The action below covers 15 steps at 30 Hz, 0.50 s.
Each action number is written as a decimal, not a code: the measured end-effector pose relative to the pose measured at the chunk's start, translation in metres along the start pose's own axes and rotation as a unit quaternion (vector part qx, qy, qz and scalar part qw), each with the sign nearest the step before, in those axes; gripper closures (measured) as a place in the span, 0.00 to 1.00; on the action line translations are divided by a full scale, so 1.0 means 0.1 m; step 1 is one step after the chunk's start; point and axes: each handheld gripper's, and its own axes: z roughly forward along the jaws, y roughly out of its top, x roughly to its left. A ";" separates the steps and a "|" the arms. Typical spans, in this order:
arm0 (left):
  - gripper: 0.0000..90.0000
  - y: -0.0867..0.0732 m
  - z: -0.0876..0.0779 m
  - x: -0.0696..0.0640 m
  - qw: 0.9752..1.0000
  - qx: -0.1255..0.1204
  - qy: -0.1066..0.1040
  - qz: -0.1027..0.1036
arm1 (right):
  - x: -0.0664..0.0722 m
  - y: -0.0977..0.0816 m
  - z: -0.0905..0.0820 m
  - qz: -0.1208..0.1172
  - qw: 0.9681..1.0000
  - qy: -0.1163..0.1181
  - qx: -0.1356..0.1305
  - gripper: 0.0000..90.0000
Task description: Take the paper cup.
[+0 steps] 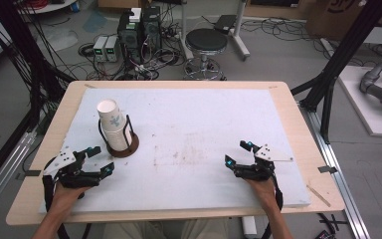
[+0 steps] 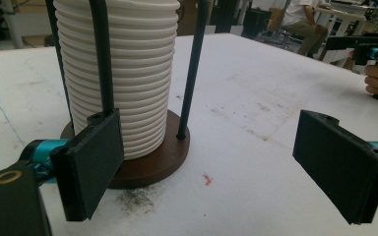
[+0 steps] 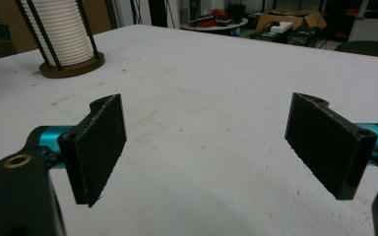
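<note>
A stack of white paper cups (image 1: 112, 124) stands upright in a holder of thin black rods on a round brown base (image 1: 123, 148), left of the board's middle. My left gripper (image 1: 101, 159) rests on the board just in front of and left of the holder, open, with nothing between its pads. Seen from the left gripper view, the ribbed cup stack (image 2: 120, 73) rises close ahead over the brown base (image 2: 152, 162). At the front right my right gripper (image 1: 238, 152) lies open and empty. The right gripper view puts the cup stack (image 3: 61, 32) far off at upper left.
The white board (image 1: 189, 134) lies on a light wooden table (image 1: 298, 129). It bears faint brown stains near its middle. Beyond the table stand a black stool (image 1: 206, 42), computer cases (image 1: 139, 30) and floor cables. Black frame posts flank both sides.
</note>
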 end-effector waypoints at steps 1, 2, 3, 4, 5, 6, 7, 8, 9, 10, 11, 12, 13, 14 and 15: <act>0.13 0.01 -0.01 0.01 1.000 0.007 0.007 0.007 | 0.00 0.00 0.00 -0.002 1.000 0.000 0.000 0.18; 0.13 0.03 -0.02 0.02 1.000 0.004 0.007 0.003 | 0.00 0.00 0.00 -0.001 1.000 0.000 0.000 0.18; 0.13 0.05 -0.03 0.03 1.000 -0.002 0.007 0.001 | -0.01 0.00 0.00 -0.003 1.000 -0.001 -0.001 0.18; 0.13 0.07 -0.05 0.03 1.000 -0.005 0.008 -0.001 | 0.00 0.00 0.00 -0.001 1.000 0.000 0.000 0.18; 0.13 0.07 -0.05 0.03 1.000 -0.005 0.008 -0.001 | 0.00 0.00 0.00 -0.001 1.000 0.000 0.000 0.18; 0.13 0.11 -0.06 0.04 1.000 -0.008 0.009 0.000 | -0.01 0.00 0.00 -0.002 1.000 -0.001 -0.001 0.18; 0.13 0.16 -0.08 0.04 1.000 -0.009 0.008 0.005 | -0.01 0.00 0.00 -0.002 1.000 -0.001 -0.001 0.18; 0.13 0.16 -0.08 0.04 1.000 -0.009 0.008 0.005 | -0.01 0.00 0.00 -0.002 1.000 0.000 -0.001 0.18; 0.13 0.22 -0.09 0.03 1.000 -0.011 0.007 0.006 | -0.01 0.00 0.00 0.000 1.000 0.000 0.000 0.18; 0.13 0.25 -0.10 0.03 1.000 -0.012 0.006 0.008 | -0.01 0.00 0.00 0.001 1.000 0.000 0.000 0.18; 0.13 0.25 -0.10 0.03 1.000 -0.012 0.006 0.008 | -0.01 0.00 0.00 0.001 1.000 0.000 0.000 0.18; 0.13 0.30 -0.10 0.02 1.000 -0.011 0.006 0.012 | -0.01 0.00 0.00 0.001 1.000 0.000 0.000 0.18; 0.13 0.36 -0.11 0.01 1.000 -0.009 0.008 0.018 | -0.01 0.00 0.00 0.001 1.000 0.000 0.000 0.18; 0.13 0.36 -0.11 0.01 1.000 -0.009 0.008 0.018 | -0.01 0.00 0.00 0.001 1.000 0.000 0.000 0.18; 0.13 0.41 -0.12 0.01 1.000 -0.010 0.007 0.021 | -0.01 0.00 0.00 0.001 1.000 0.000 0.000 0.18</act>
